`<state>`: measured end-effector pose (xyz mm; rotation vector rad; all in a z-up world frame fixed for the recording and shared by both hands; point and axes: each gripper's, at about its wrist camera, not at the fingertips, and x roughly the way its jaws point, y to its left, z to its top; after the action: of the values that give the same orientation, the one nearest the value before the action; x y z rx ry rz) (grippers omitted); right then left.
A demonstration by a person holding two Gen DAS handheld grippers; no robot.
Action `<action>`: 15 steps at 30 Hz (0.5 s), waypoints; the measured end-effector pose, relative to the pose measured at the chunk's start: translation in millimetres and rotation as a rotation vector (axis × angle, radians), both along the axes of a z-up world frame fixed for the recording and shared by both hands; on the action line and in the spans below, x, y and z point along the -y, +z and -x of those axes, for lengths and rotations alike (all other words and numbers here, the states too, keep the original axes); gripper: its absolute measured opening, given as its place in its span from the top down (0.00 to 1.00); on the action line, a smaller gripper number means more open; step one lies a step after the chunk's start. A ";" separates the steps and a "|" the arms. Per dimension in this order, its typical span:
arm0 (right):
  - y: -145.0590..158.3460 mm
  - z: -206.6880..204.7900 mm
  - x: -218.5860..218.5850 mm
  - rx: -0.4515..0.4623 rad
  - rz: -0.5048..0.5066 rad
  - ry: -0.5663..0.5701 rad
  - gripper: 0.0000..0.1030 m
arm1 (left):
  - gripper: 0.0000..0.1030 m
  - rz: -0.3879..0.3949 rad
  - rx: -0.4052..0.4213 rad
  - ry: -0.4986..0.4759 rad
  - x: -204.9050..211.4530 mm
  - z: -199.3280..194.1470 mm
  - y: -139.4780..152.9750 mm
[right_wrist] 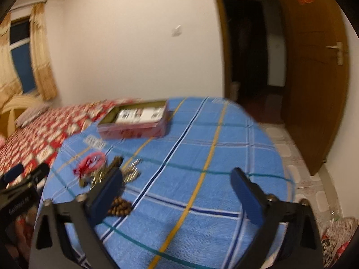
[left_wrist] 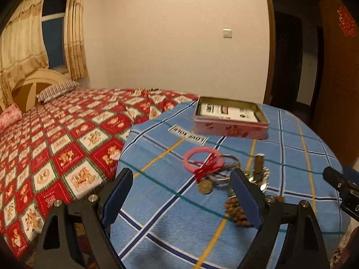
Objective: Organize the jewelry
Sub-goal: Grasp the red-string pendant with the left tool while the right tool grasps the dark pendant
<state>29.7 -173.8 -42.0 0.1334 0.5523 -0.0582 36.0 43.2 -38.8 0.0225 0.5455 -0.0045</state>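
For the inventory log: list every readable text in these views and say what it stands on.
"LOVE LOVE", upside down: white patch on the blue plaid tablecloth.
Printed card inside the open pink rectangular tin: blurred, unreadable.
Red paper sign on the brown wooden door: unreadable.

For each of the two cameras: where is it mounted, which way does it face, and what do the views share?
Left wrist: rides the left gripper, open, facing the jewelry pile and pink tin; the right gripper's tip shows at the right edge.
Right wrist: rides the right gripper, open, facing the blue cloth, the door beyond.
Shared: pile, tin, cloth, bed.
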 end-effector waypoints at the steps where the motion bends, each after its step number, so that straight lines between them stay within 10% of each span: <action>1: -4.2 -5.3 -1.2 -0.026 -0.008 0.034 0.19 | 0.14 -0.002 -0.002 0.005 -3.3 -2.9 -3.5; 15: -41.7 -98.9 -42.7 -0.234 -0.208 0.359 0.38 | 0.14 0.053 -0.033 -0.055 -27.9 -37.0 -23.5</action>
<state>128.6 -131.1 -83.7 0.2292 0.8087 0.3380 73.0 71.2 -62.4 -0.0144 0.5770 -0.0730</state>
